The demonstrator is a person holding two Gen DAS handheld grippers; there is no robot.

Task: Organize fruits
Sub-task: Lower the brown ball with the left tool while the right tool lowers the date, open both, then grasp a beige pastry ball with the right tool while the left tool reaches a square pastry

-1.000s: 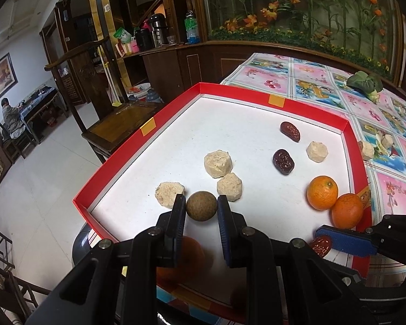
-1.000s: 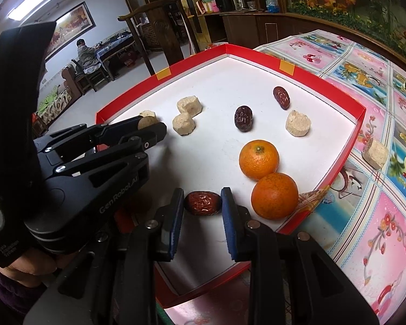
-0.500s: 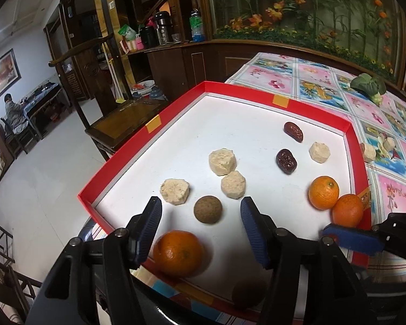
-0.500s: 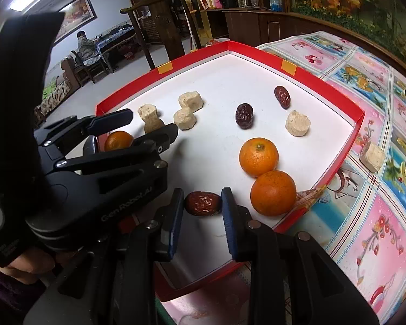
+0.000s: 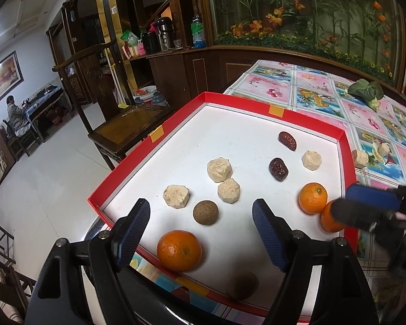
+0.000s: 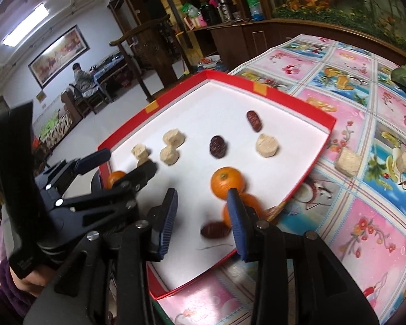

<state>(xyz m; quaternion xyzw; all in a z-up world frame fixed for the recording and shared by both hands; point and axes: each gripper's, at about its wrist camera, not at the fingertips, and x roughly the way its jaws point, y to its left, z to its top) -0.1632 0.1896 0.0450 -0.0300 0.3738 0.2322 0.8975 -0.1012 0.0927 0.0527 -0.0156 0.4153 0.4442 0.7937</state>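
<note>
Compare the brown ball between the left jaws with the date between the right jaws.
The brown ball is round, tan and matte; the date is oblong, dark red and wrinkled. The ball lies beside a beige cake; the date lies beside an orange. Both lie loose in the red tray, gripped by neither.

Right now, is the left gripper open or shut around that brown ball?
Open. The left gripper has just been opening; its blue pads stand apart, and the brown ball rests untouched on the tray between them.

home dining room, wooden chair (image 5: pixel 113 108), floral tablecloth (image 5: pixel 324 92), framed painting (image 6: pixel 59 54)
</note>
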